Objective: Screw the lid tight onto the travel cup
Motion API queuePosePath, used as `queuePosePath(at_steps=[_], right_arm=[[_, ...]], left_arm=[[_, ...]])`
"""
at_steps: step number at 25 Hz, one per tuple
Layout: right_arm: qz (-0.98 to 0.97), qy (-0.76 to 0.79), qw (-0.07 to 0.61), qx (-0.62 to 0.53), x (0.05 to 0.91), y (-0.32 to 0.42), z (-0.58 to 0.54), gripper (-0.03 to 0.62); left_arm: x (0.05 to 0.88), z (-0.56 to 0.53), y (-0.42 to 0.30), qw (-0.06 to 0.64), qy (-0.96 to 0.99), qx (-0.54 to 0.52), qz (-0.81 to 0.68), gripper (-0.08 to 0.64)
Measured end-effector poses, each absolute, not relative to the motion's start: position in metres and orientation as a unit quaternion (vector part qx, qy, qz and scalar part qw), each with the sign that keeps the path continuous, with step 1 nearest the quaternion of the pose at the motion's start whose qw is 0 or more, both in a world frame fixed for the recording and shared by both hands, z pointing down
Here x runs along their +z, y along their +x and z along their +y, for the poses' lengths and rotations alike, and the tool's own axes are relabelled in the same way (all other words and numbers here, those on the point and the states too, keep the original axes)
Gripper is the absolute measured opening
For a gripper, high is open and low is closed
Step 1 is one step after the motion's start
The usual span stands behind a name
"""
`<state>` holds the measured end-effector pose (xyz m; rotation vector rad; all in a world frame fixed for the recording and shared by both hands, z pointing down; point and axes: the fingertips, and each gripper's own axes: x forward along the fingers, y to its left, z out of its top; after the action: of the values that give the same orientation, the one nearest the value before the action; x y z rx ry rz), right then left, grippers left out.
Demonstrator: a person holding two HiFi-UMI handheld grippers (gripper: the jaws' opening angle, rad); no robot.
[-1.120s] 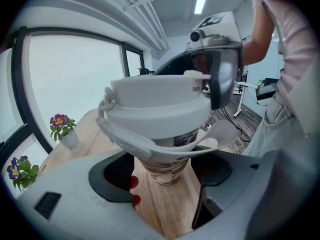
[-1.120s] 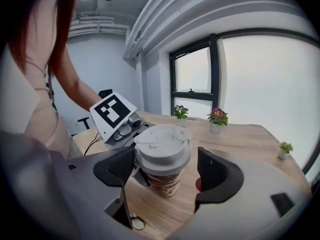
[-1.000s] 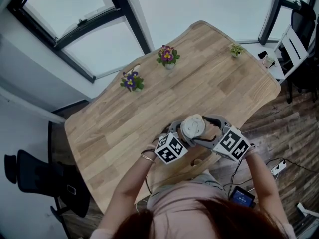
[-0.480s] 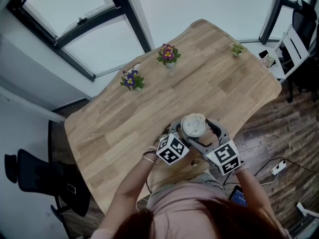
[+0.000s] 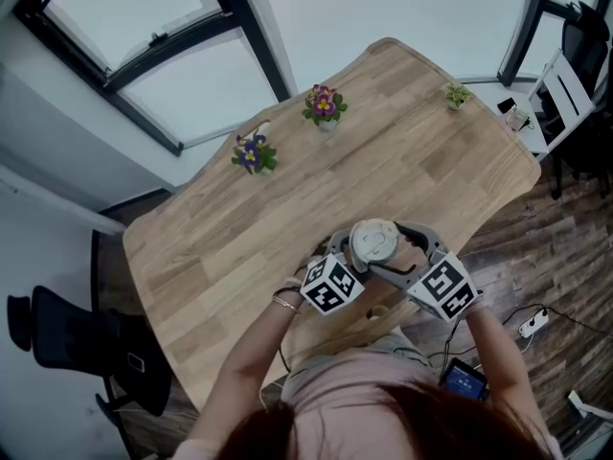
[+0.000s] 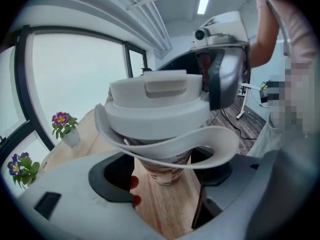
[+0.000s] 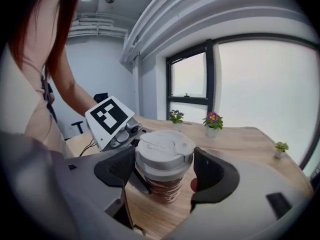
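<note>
Gripping from opposite sides, two grippers share one travel cup [image 7: 162, 186] near the desk's [image 5: 287, 209] near edge: the left gripper's [image 6: 164, 174] fingers clamp its patterned body, and the right gripper's [image 7: 165, 166] fingers pinch its one white lid [image 5: 373, 242] (a strap loops below it). Three potted plants [image 5: 252, 153] [image 5: 324, 105] [image 5: 455, 94] line the far edge.

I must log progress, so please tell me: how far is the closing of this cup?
Done: the lid already sits on the travel cup. In hand: the left gripper clamps the cup's body, and the right gripper grips the lid's rim for turning. Left: final tightening; whether the thread is tight cannot be seen.
</note>
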<state>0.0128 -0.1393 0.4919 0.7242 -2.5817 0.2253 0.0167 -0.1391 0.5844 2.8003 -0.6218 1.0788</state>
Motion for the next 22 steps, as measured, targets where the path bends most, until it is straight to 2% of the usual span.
queuePosePath(at_steps=[6,10,18,22], right_arm=[[-0.895,0.399,0.172,0.101,0.4925,0.0152,-0.1387,0.353],[-0.908,0.348,0.185,0.139,0.4924,0.0151,-0.1346,0.354],[-0.942,0.214,0.249,0.071,0.492,0.0159,-0.1395,0.353],[-0.934,0.263,0.229,0.076,0.4897,0.0138,-0.1398,0.351]], left_arm=[[0.5846,-0.1403,0.017,0.044,0.91,0.349,-0.222,0.347],[0.5857,-0.1396,0.0169,0.043,0.912,0.348,-0.21,0.347],[0.5865,-0.1386,0.019,0.038,0.916,0.351,-0.189,0.347],[0.5856,-0.1401,0.0187,0.044,0.914,0.349,-0.202,0.347]])
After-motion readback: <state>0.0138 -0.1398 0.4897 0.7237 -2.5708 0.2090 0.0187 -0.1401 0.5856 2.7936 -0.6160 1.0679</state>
